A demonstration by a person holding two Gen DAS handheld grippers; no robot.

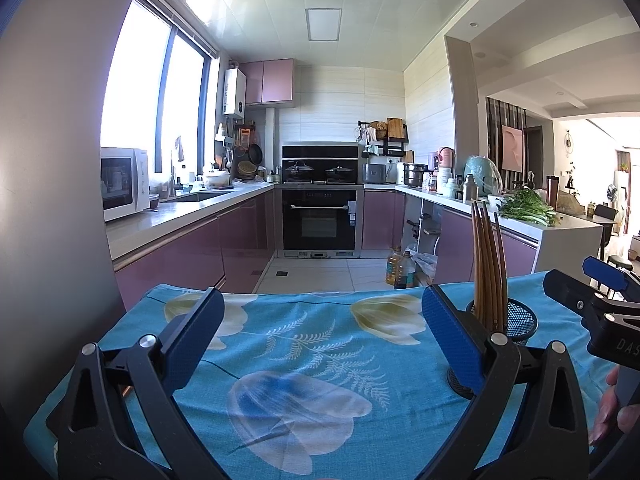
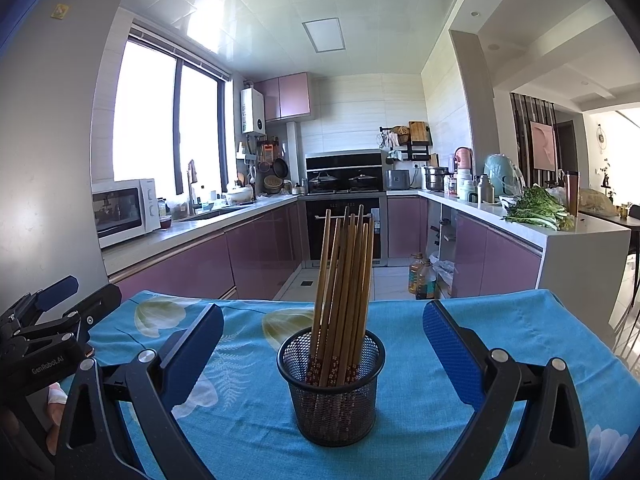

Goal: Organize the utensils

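Note:
A black mesh holder [image 2: 332, 388] stands upright on the blue flowered tablecloth [image 2: 248, 420]. Several brown wooden chopsticks [image 2: 344, 280] stand in it, leaning slightly. My right gripper [image 2: 323, 332] is open, its blue fingers [image 2: 192, 352] spread wide to either side of the holder without touching it. In the left wrist view the same holder [image 1: 516, 322] with chopsticks [image 1: 486, 264] sits behind the right finger. My left gripper [image 1: 322, 322] is open over bare cloth with nothing between its fingers. The right gripper's body [image 1: 600, 308] shows at the far right.
The table's far edge [image 2: 320, 300] drops to a kitchen floor with oil bottles [image 2: 422, 278]. Purple cabinets, an oven [image 2: 344, 232], a microwave [image 2: 120, 212] and a counter with greens [image 2: 536, 210] lie beyond. A grey fridge wall [image 2: 48, 140] stands left. A hand [image 1: 608, 408] shows at right.

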